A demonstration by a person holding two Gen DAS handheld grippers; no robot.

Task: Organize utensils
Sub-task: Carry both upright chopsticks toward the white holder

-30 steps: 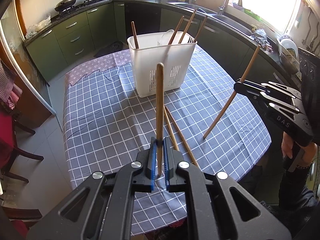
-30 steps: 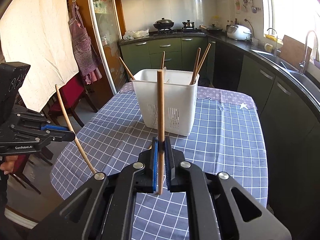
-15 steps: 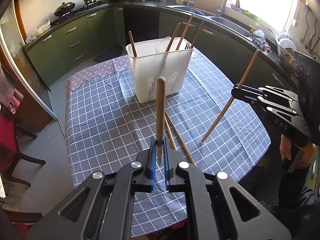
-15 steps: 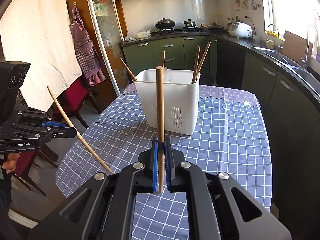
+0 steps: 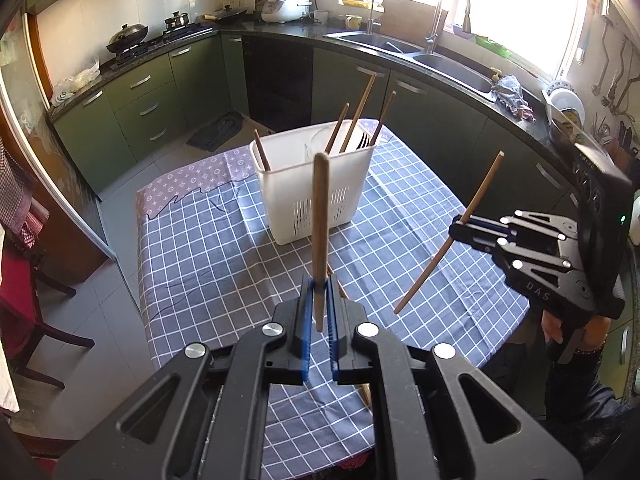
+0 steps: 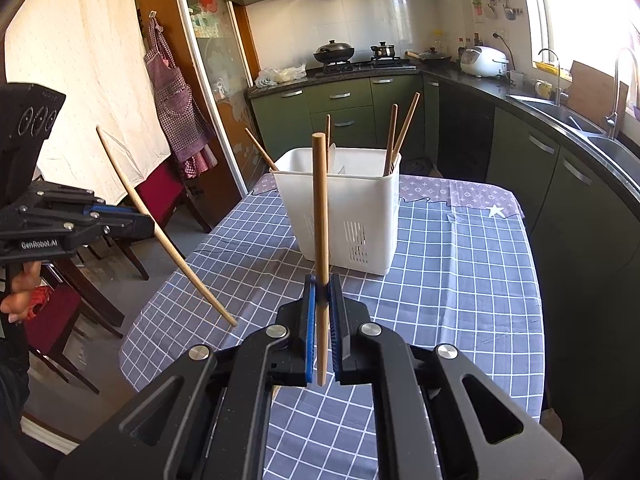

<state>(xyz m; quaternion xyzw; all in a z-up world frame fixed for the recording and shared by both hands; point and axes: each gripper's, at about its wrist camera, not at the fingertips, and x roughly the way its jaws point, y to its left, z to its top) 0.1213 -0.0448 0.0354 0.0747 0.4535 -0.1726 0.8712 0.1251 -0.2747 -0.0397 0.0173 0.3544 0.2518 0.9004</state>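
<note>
A white slotted utensil holder (image 5: 316,188) stands on the checked tablecloth and holds several wooden chopsticks (image 5: 358,114); it also shows in the right wrist view (image 6: 348,216). My left gripper (image 5: 319,284) is shut on an upright wooden chopstick (image 5: 320,216), above the table, short of the holder. My right gripper (image 6: 321,286) is shut on another upright chopstick (image 6: 320,208). The right gripper (image 5: 460,227) and its chopstick (image 5: 476,198) show at the right of the left wrist view. The left gripper (image 6: 148,222) and its chopstick (image 6: 132,188) show at the left of the right wrist view.
More chopsticks (image 5: 366,392) lie on the table (image 5: 200,248) under the left gripper, mostly hidden. Chairs (image 6: 160,196) stand at the table's left side. Green kitchen cabinets (image 5: 152,108), a sink (image 5: 400,46) and a stove surround the table.
Both grippers have risen and tilted up with their chopsticks. The holder now looks lower and farther in both views. More of the kitchen shows.
</note>
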